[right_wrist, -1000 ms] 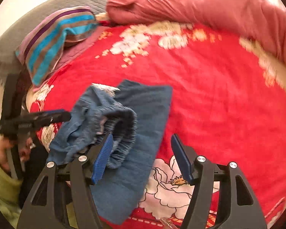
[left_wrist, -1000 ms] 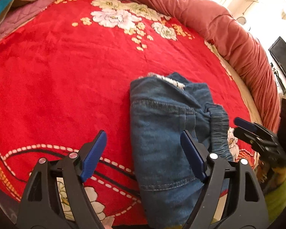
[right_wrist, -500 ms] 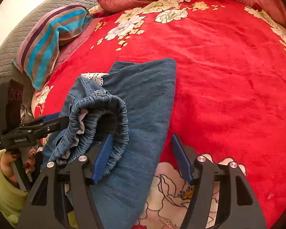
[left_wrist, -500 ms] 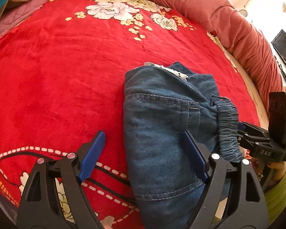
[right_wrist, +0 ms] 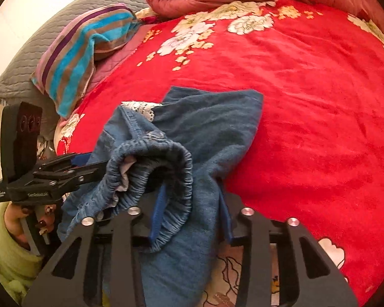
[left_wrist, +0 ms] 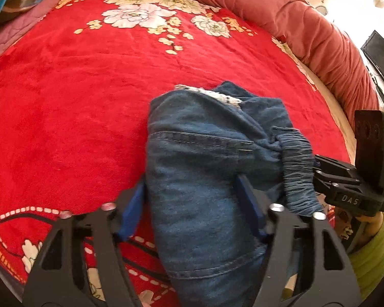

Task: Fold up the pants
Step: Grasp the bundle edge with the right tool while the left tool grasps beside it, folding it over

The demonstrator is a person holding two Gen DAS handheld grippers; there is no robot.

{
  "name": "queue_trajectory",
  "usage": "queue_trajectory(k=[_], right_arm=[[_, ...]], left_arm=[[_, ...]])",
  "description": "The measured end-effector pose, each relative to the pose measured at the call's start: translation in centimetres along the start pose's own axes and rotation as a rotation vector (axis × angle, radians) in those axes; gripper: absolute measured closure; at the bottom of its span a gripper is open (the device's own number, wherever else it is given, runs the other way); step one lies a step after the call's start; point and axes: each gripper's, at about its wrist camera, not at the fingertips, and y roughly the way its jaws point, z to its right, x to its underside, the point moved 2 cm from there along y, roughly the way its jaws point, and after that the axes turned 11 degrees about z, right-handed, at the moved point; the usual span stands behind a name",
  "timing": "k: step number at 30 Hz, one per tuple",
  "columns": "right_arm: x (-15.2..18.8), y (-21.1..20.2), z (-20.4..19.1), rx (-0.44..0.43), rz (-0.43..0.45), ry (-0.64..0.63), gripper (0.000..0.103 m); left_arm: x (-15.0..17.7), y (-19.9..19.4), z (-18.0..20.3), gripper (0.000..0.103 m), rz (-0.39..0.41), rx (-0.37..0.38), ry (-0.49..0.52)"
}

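Fingers [left_wrist: 135, 204] straddle pants [left_wrist: 204, 179] on red floral blanket [left_wrist: 64, 102].

the pants [left_wrist: 199, 179] run off the bottom edge, their lower end unseen. the left gripper [left_wrist: 192, 202] is motion-blurred, its right fingertip sunk in denim. the right gripper [right_wrist: 192, 209] has fingertips buried in folds, so its grip is unclear.

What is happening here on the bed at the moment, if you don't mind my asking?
A person holding a gripper in each hand is folding a pair of blue denim pants on a red floral blanket. The left gripper is closing around the folded body of the pants, while the right gripper clamps the fabric at the elastic waistband. The fold is only partly done.
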Motion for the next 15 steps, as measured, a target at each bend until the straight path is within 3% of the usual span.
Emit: queue_trajectory(k=[4, 15], right_arm=[[-0.2, -0.4, -0.9, -0.005, 0.019, -0.046, 0.083], [-3.4, -1.2, -3.1, -0.029, 0.095, -0.128, 0.086]], left_arm=[[-0.3, -0.2, 0.8, 0.064, 0.01, -0.007, 0.028], [-3.4, -1.0, 1.0, 0.068, 0.061, -0.008, 0.042]])
